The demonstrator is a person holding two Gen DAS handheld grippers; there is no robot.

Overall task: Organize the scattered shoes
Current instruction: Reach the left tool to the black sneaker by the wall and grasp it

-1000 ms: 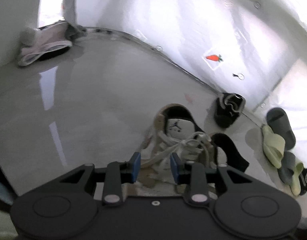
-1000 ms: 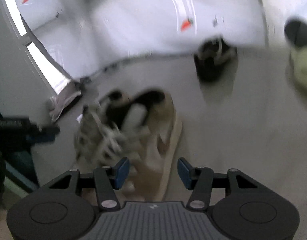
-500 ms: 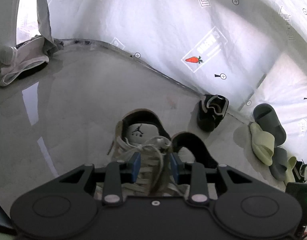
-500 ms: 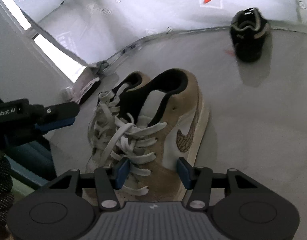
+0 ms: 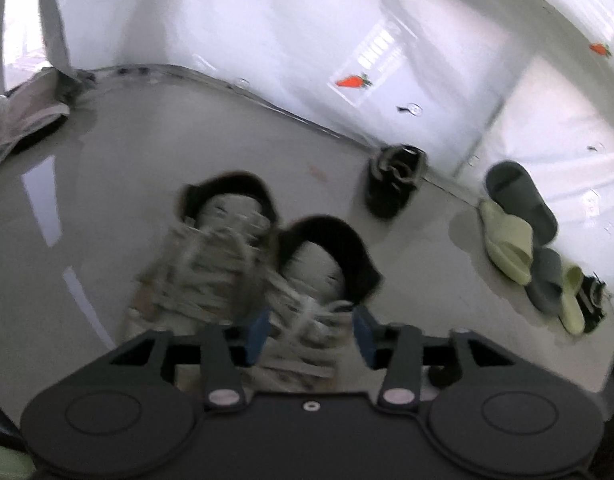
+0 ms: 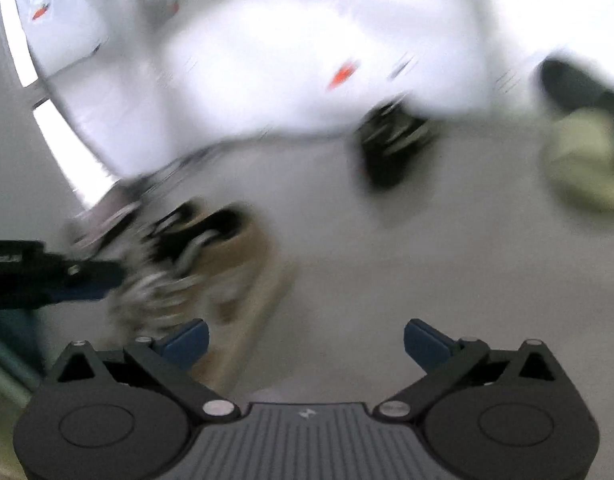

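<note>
While both frames are pretty smeared, the closest thing is the left gripper (image 5: 310,330), jaws apart with nothing pinched, hanging over the laces of the right-hand sneaker (image 5: 321,280). Its mate (image 5: 211,252) sits touching it on the left, so I'd call that pair sorted. The right gripper (image 6: 305,340) is spread wide over bare floor (image 6: 387,280), empty.

Further back, a lone black shoe (image 5: 395,180) waits by the wall, and grey and yellow-green slides (image 5: 523,232) sit heaped with another dark shoe, so plenty's left.

Writing: too blurry to read; only carrot stickers (image 5: 351,80) on the white sheet.
</note>
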